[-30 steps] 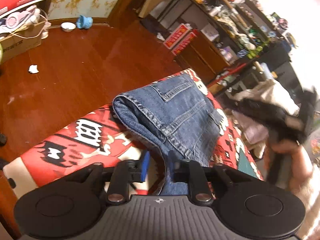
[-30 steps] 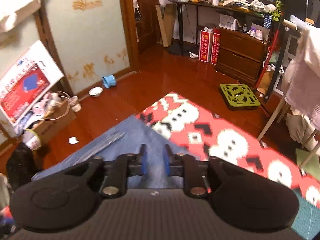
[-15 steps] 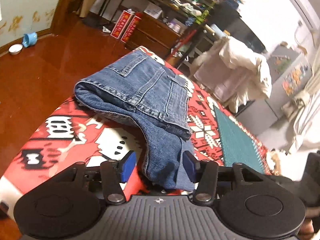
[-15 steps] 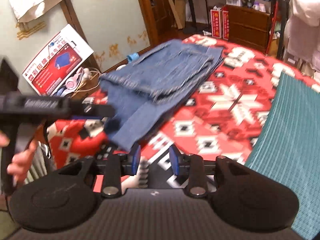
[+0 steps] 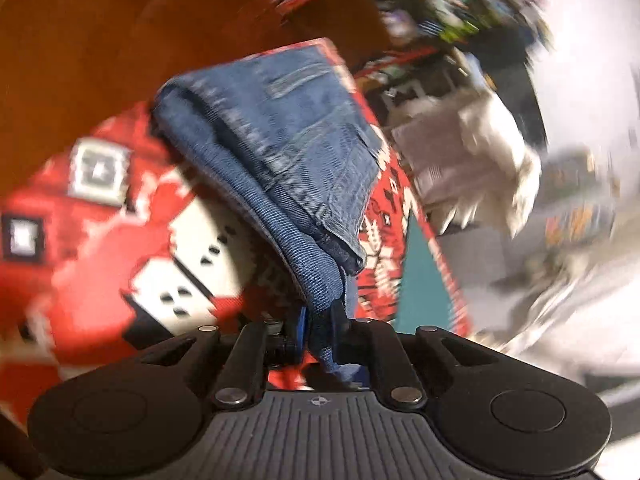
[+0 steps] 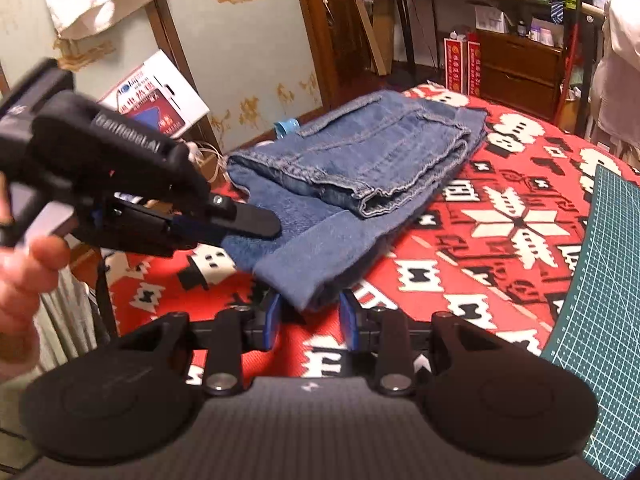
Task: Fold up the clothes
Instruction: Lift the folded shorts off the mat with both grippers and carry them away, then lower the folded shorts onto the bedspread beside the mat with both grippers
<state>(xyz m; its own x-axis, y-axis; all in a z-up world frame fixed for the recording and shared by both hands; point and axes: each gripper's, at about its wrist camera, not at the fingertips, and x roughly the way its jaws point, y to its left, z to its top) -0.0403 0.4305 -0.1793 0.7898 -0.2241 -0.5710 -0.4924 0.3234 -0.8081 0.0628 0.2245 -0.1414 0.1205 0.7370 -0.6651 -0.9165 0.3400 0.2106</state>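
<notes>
The jeans lie partly folded on the desk's red patterned cloth: the waistband-and-pocket half is doubled over on top, while a lower layer of leg fabric sticks out toward the near edge, its hem end hanging just short of the desk's rim. The left gripper is clenched on that protruding layer — in its own view the denim runs straight down between the two blue pads and is pinched tight, and the heavy blur suggests the hand is swinging as it holds. Seen from the right wrist, the same tool reaches in from the left with its fingers laid over the side of the lower layer, a bare hand behind it. The right gripper stands spread, its pads either side of the hem end without pressing on it; it seems lined up to take the other corner so the loose flap can be lifted evenly by two points and not dragged by one. That reading fits a fold in progress: the top bundle is already compact, and the flap that juts out is what keeps the pile from being a neat rectangle. A green cutting mat covers the desk's right side, well apart from the jeans — so there is free cloth to work over.
</notes>
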